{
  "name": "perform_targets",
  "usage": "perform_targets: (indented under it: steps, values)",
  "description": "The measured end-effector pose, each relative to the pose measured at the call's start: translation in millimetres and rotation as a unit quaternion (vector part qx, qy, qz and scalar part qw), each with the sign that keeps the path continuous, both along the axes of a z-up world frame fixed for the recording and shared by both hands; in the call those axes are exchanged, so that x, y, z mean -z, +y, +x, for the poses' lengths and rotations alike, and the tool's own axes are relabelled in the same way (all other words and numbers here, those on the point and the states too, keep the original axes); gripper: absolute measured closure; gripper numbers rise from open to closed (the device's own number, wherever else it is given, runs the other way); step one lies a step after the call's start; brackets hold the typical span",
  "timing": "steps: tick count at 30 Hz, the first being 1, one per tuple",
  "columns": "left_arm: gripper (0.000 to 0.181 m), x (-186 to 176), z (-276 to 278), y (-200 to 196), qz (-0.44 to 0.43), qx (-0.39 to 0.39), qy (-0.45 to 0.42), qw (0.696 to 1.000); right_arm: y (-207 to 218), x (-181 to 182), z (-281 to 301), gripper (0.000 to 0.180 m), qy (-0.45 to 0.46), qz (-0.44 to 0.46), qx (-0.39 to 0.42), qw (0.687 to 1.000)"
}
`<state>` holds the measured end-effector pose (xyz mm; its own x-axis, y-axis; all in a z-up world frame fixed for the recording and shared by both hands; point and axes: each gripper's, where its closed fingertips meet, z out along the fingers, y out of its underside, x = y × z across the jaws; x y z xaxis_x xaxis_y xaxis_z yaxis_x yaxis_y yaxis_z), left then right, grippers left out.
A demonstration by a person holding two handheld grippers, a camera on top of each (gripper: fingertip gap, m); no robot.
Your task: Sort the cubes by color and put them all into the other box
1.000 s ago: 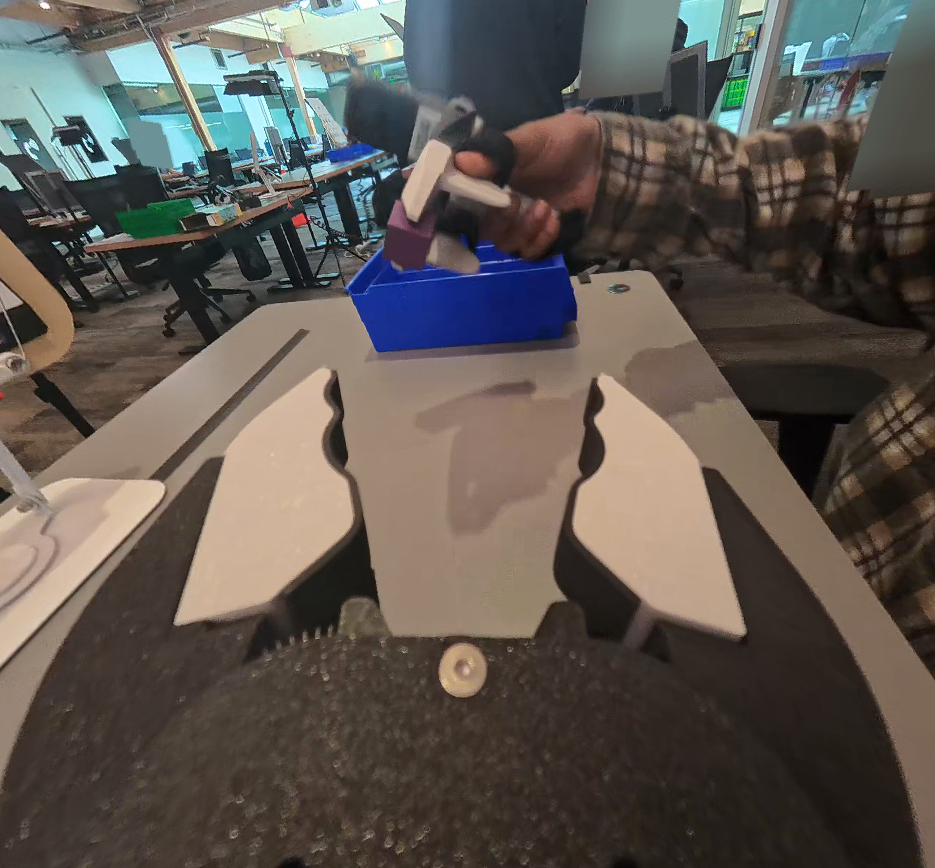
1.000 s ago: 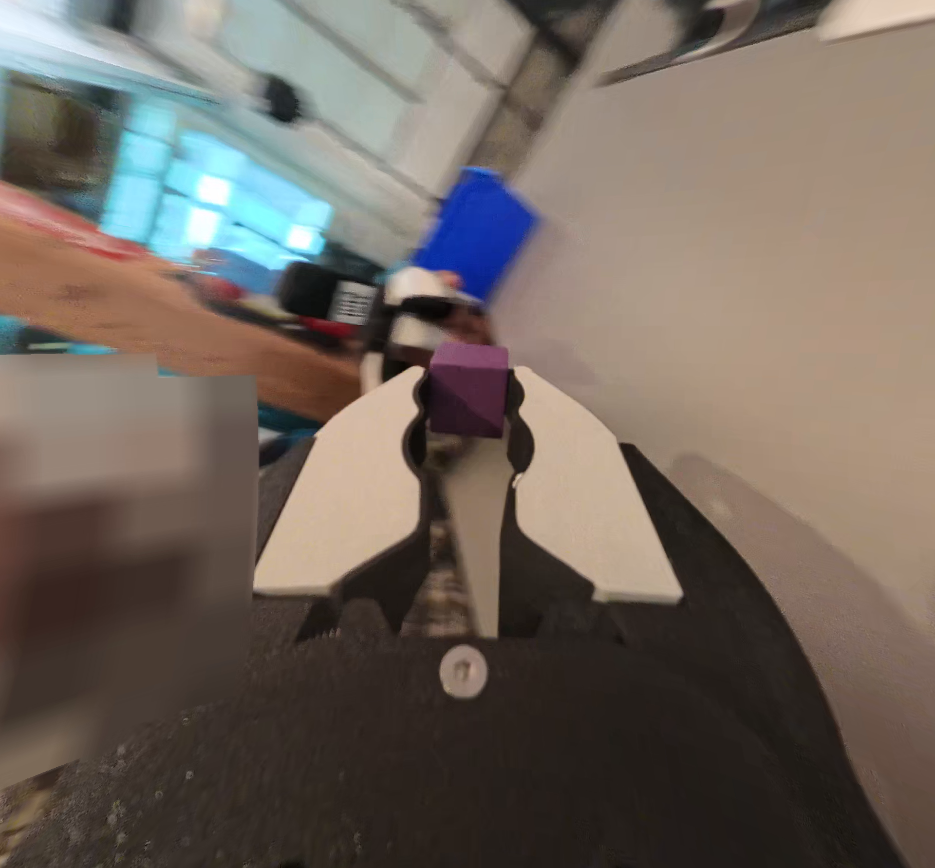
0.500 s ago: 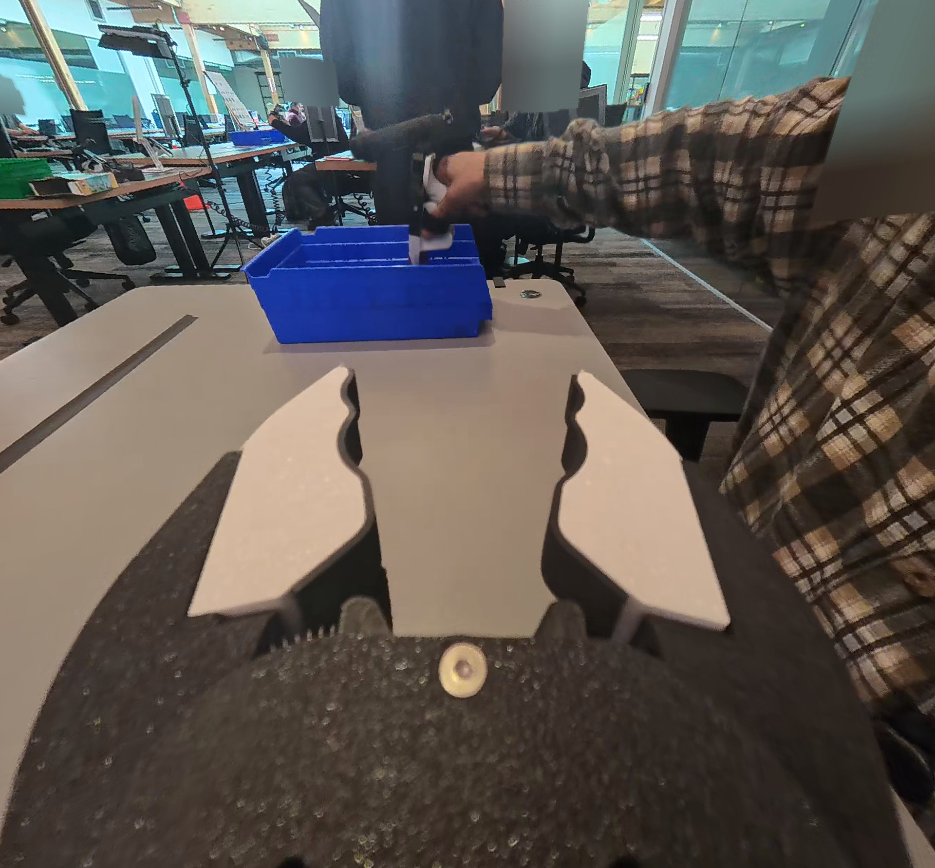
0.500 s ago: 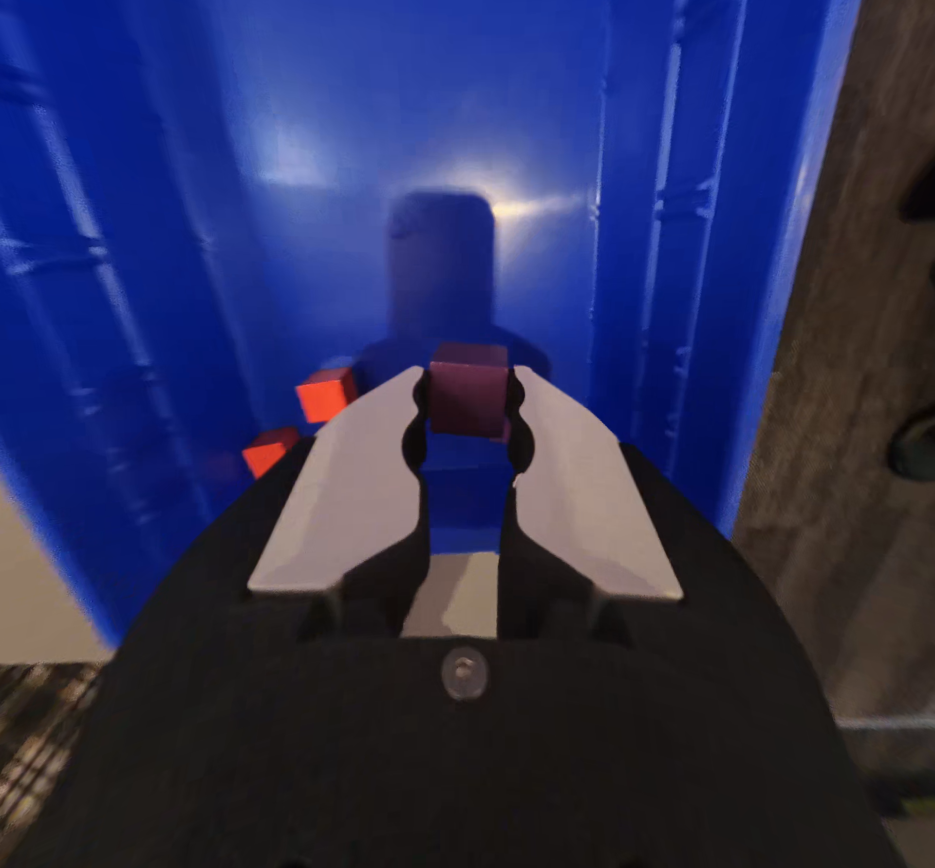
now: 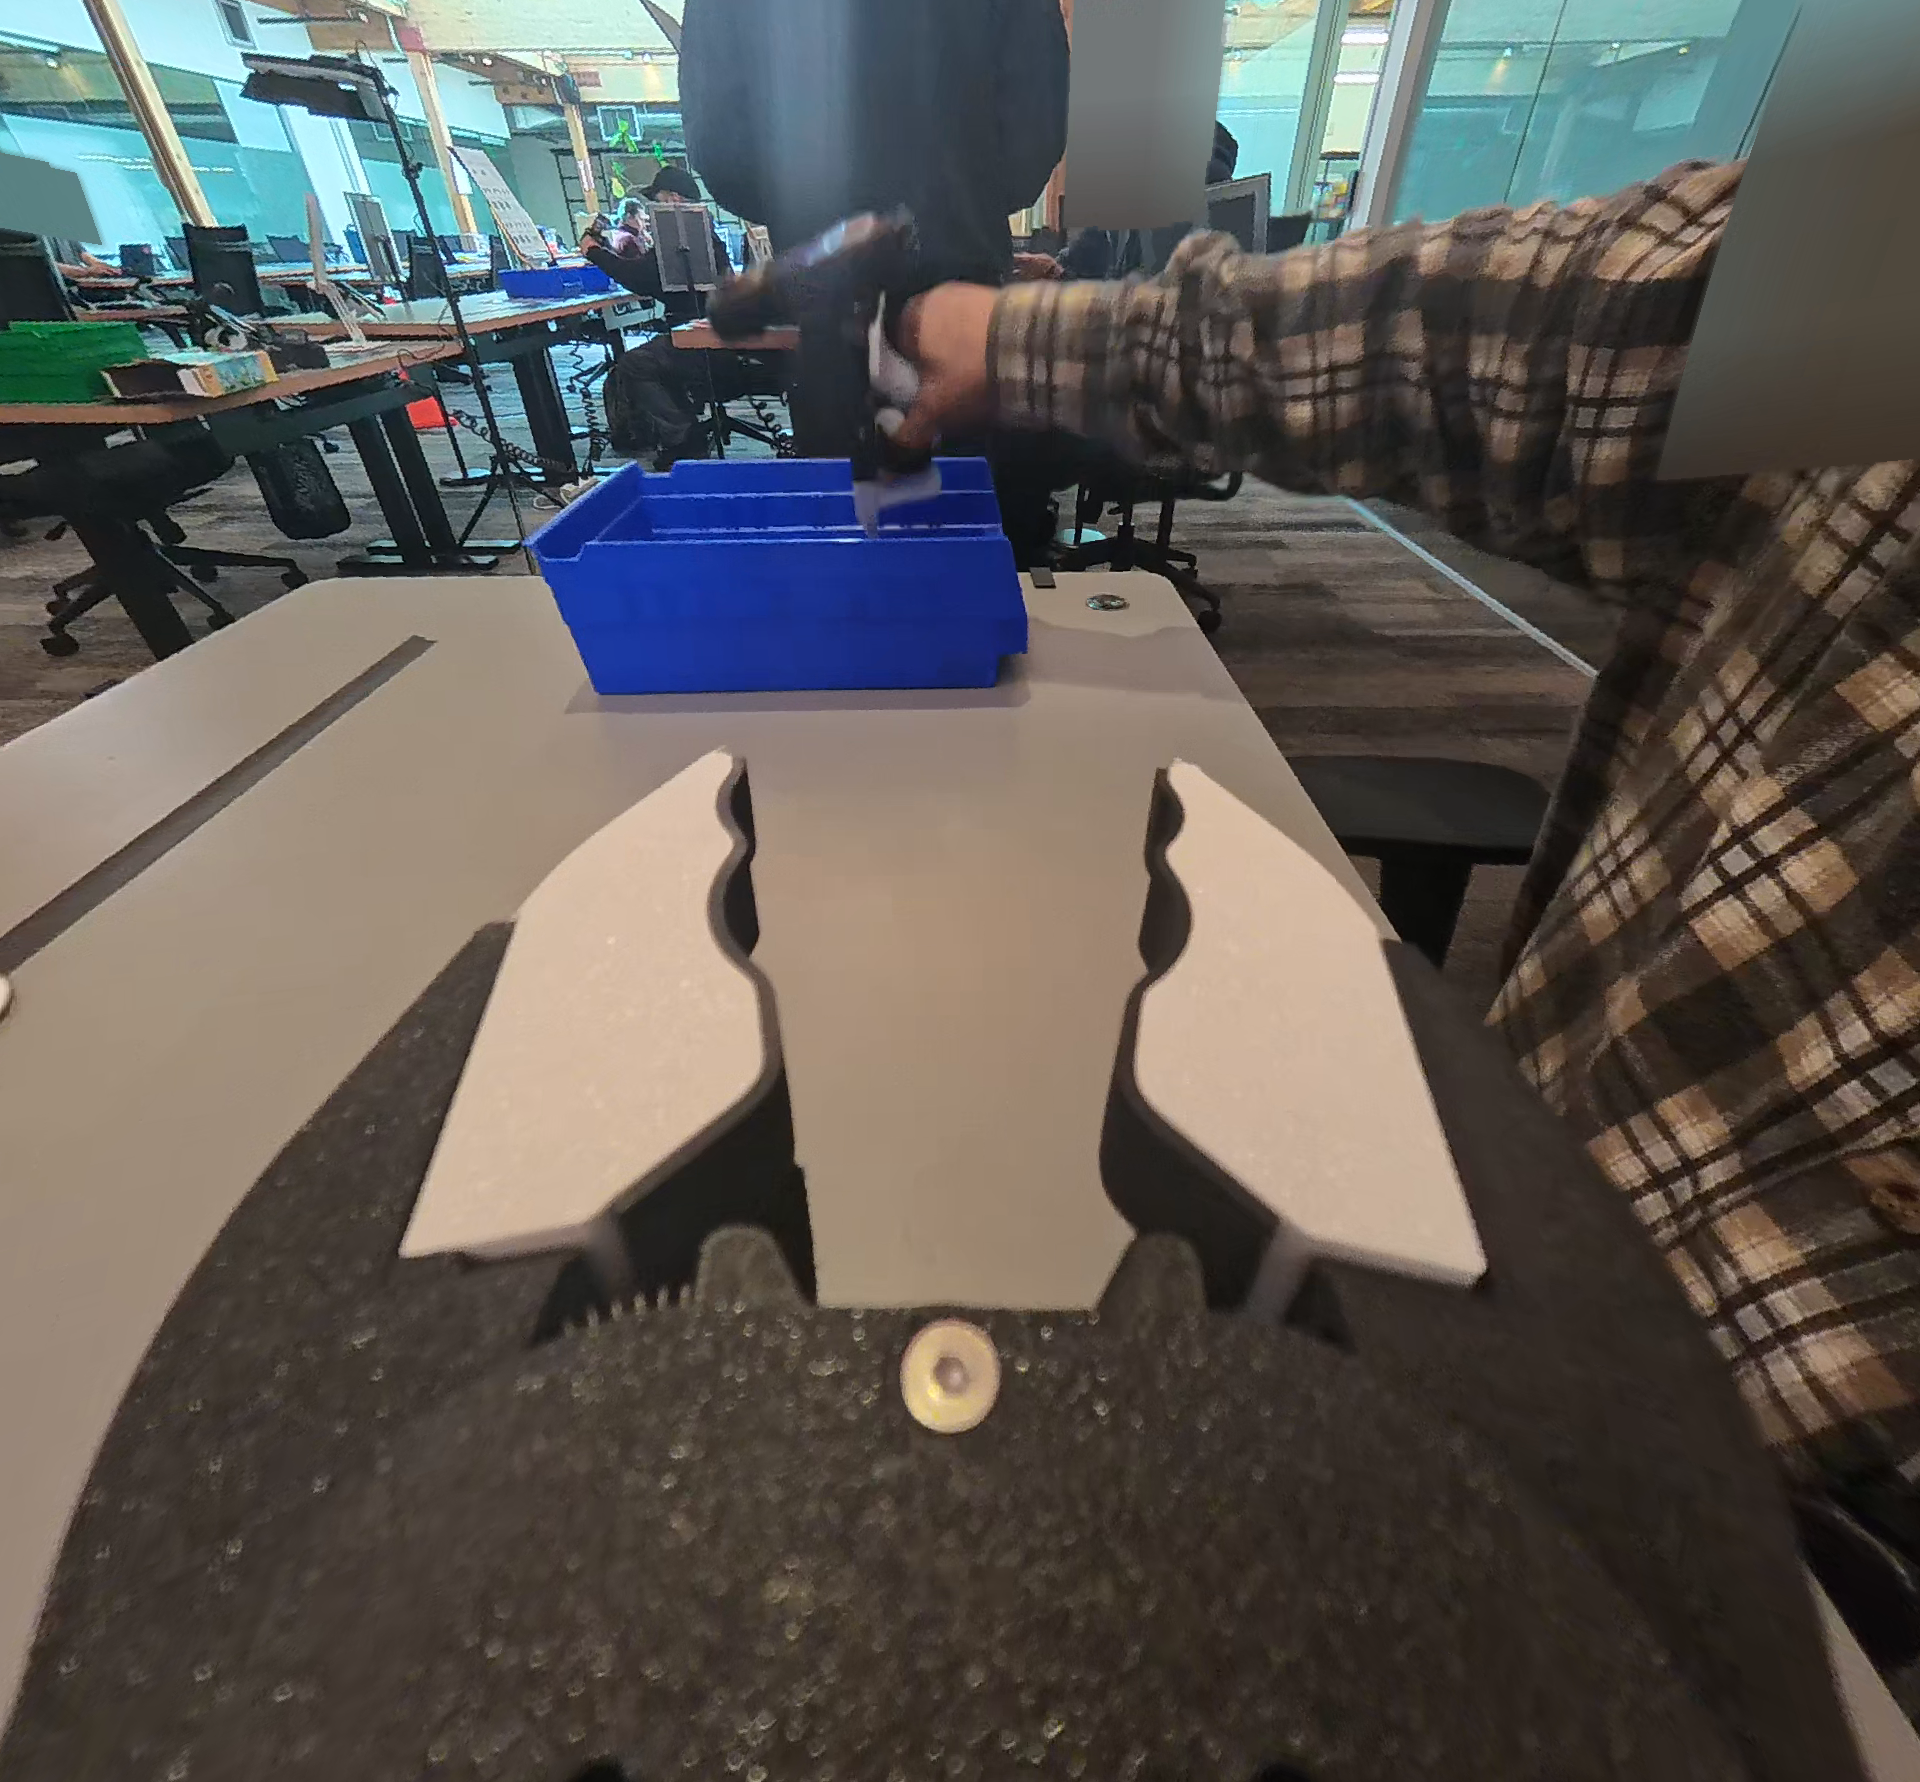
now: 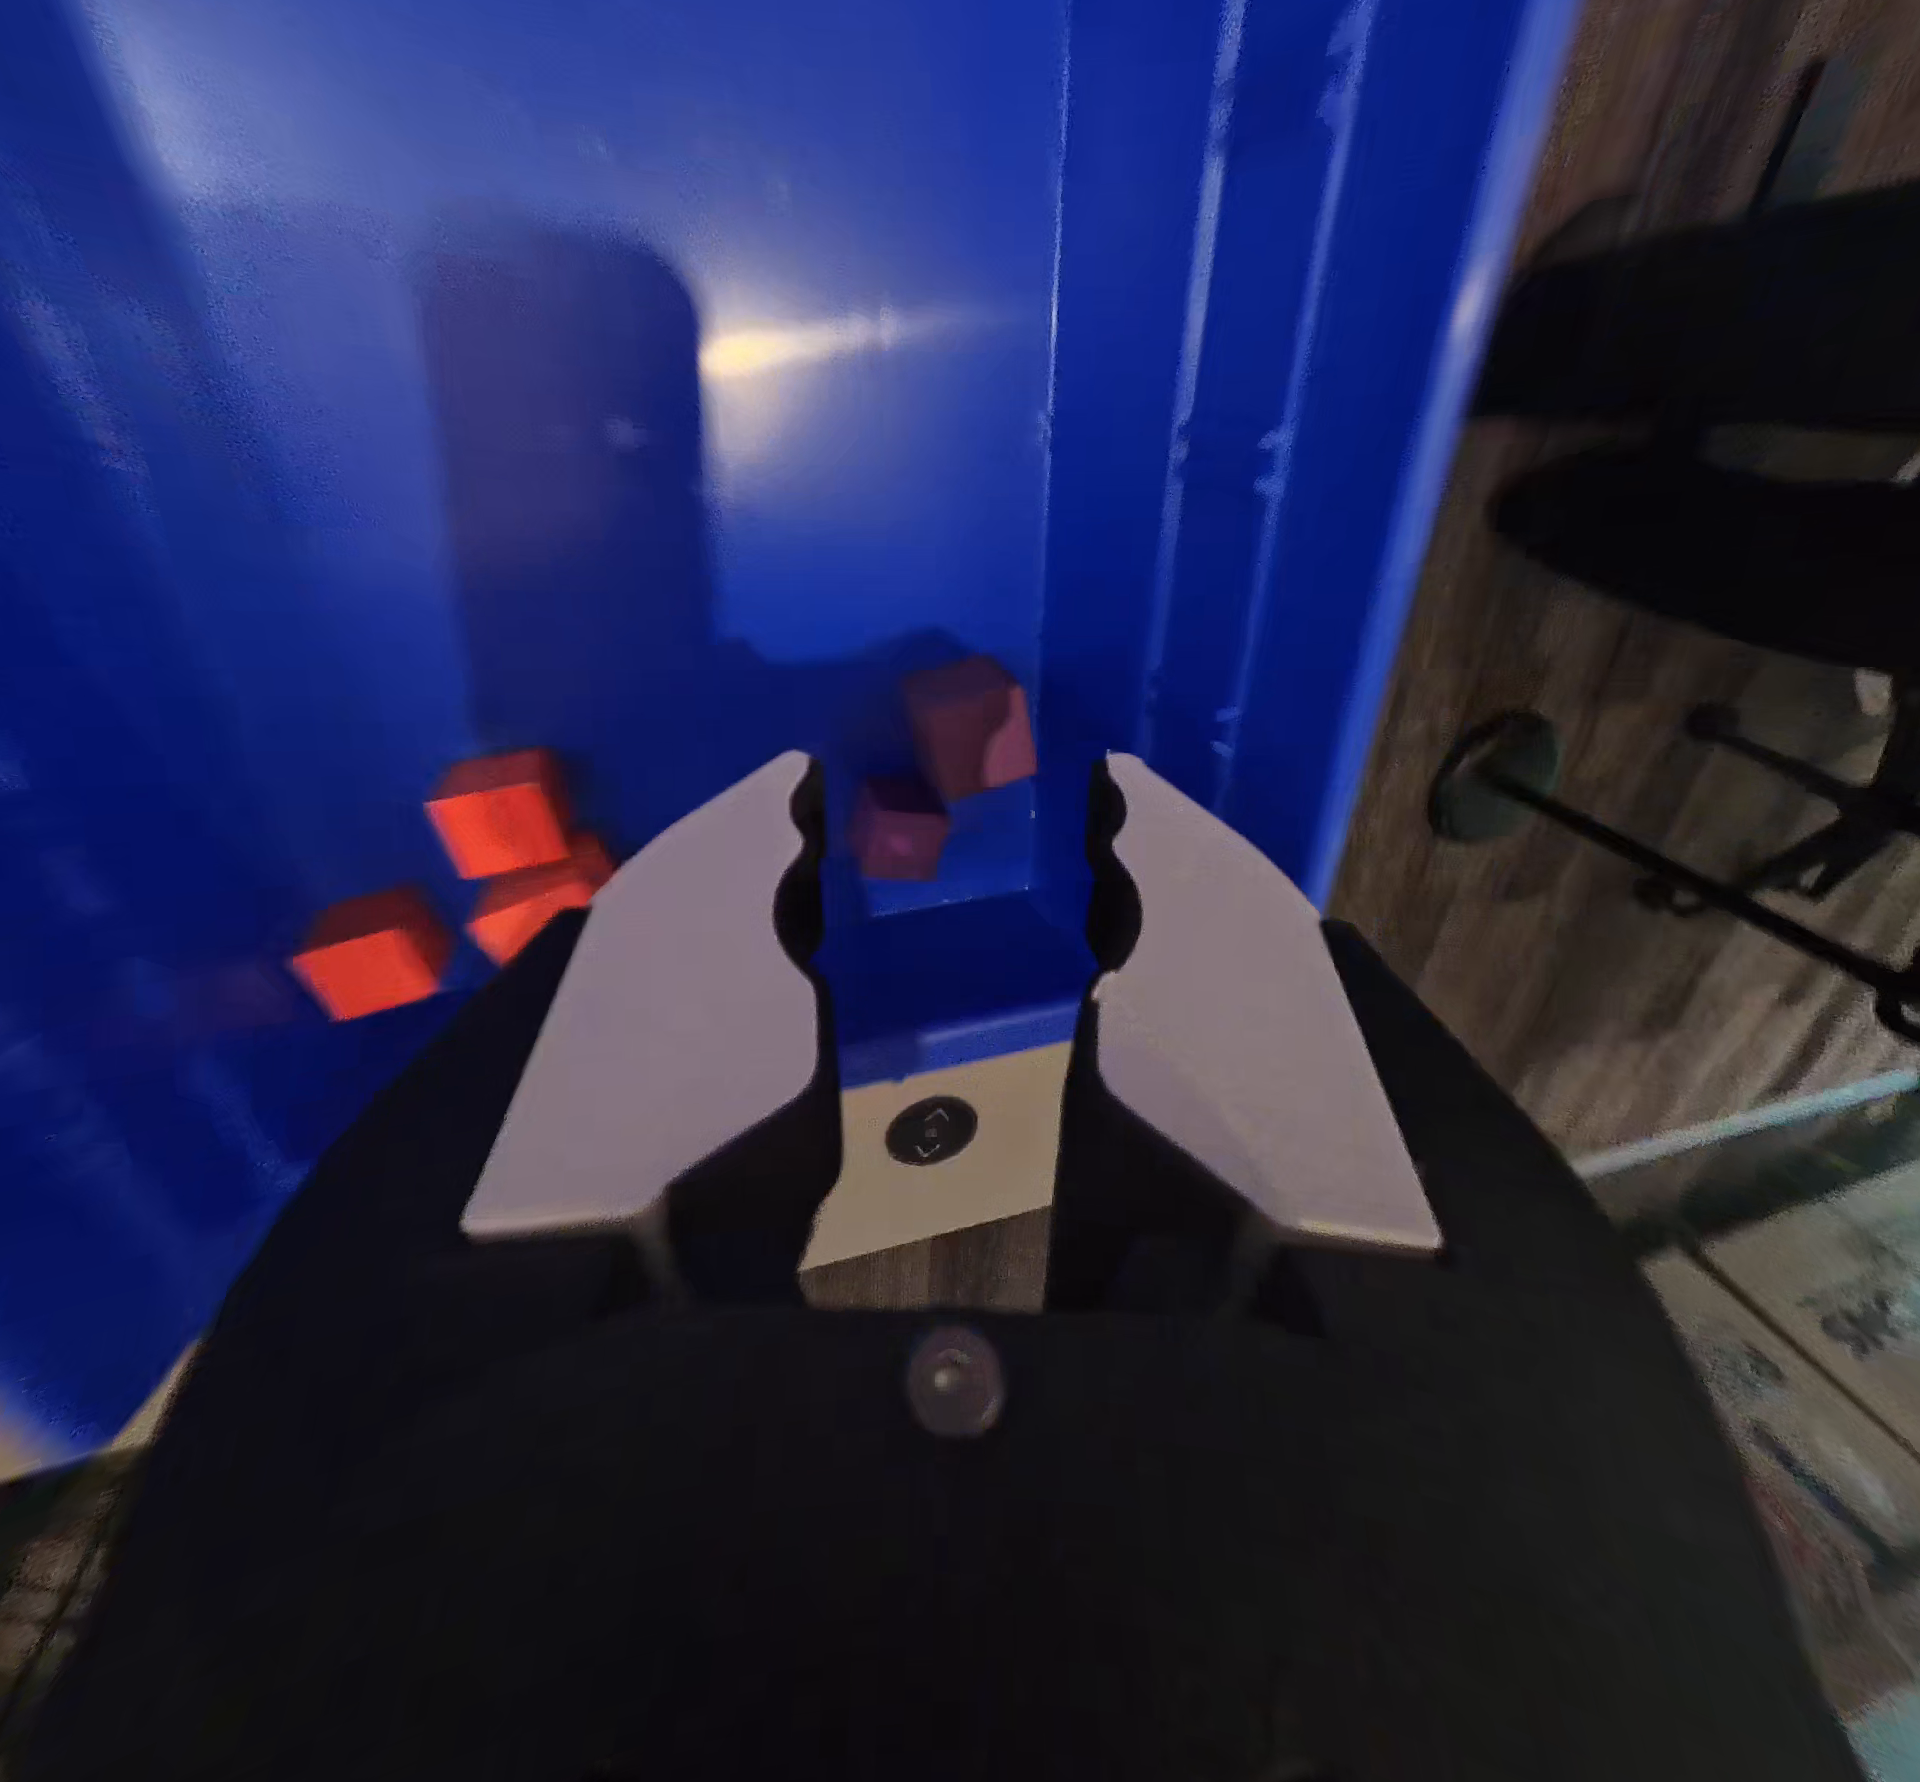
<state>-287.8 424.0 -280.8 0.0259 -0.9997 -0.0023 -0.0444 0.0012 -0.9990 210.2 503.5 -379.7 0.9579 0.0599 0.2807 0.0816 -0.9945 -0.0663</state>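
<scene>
A blue box [image 5: 790,615] stands at the far end of the grey table [image 5: 312,797]. My right gripper [image 6: 956,776] is open and empty above the box's inside [image 6: 623,174]. Two purple cubes [image 6: 899,828] [image 6: 971,724] lie below it near the box's corner. Three red cubes [image 6: 499,813] lie to their left. In the left wrist view the right gripper [image 5: 883,501] reaches down into the box, held by a hand in a plaid sleeve. My left gripper [image 5: 951,776] is open and empty, low over the table, well short of the box.
A person in dark clothes [image 5: 873,49] stands behind the table's far end. The table's right edge [image 5: 1278,745] borders a dark chair [image 5: 1423,807]. A dark slot [image 5: 208,807] runs along the table's left side. Office desks stand farther back.
My right gripper carried the purple cube into the blue box and opened; the cube now lies on the box floor. My left gripper stayed open over the table.
</scene>
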Motion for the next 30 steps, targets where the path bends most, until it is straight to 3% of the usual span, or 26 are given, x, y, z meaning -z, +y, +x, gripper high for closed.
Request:
perform_targets:
  steps: [3, 5, 8, 10, 14, 16, 18, 21, 24, 27, 30]
  values:
    - [0.109, -3, -3, 3, 0.006, -0.011, 0.0, 1.0, 27, -66, -51, 0.124, 0.057, 0.103, -0.054, 0.992]
    - [0.108, -6, -5, 5, 0.012, -0.02, 0.0, 1.0, 41, -110, -112, 0.119, 0.161, 0.19, -0.112, 0.962]
    - [0.109, -13, -10, 8, 0.015, -0.035, -0.006, 0.999, 42, -165, -210, 0.112, 0.331, 0.296, -0.208, 0.872]
    - [0.109, -17, -14, 8, 0.014, -0.043, -0.008, 0.999, 32, -183, -265, 0.107, 0.423, 0.337, -0.259, 0.8]
    - [0.109, -24, -28, 4, 0.023, -0.066, -0.004, 0.998, 9, -175, -347, 0.105, 0.577, 0.36, -0.312, 0.663]
    - [0.109, -27, -39, 1, 0.029, -0.081, 0.004, 0.996, 7, -147, -374, 0.105, 0.603, 0.357, -0.326, 0.635]
    - [0.109, -27, -56, -2, 0.037, -0.108, 0.028, 0.993, 7, -114, -397, 0.106, 0.608, 0.35, -0.339, 0.627]
    - [0.11, -29, -108, 3, 0.055, -0.188, 0.099, 0.976, -1, -84, -423, 0.107, 0.646, 0.331, -0.342, 0.596]
    - [0.11, -28, -194, 14, 0.05, -0.295, 0.206, 0.932, -12, -72, -444, 0.108, 0.695, 0.297, -0.34, 0.56]
    - [0.109, -17, -309, 25, 0.026, -0.402, 0.366, 0.839, -24, -61, -457, 0.109, 0.707, 0.259, -0.36, 0.551]
    - [0.111, -2, -406, 23, -0.057, -0.45, 0.481, 0.751, -30, -48, -467, 0.11, 0.701, 0.24, -0.376, 0.556]
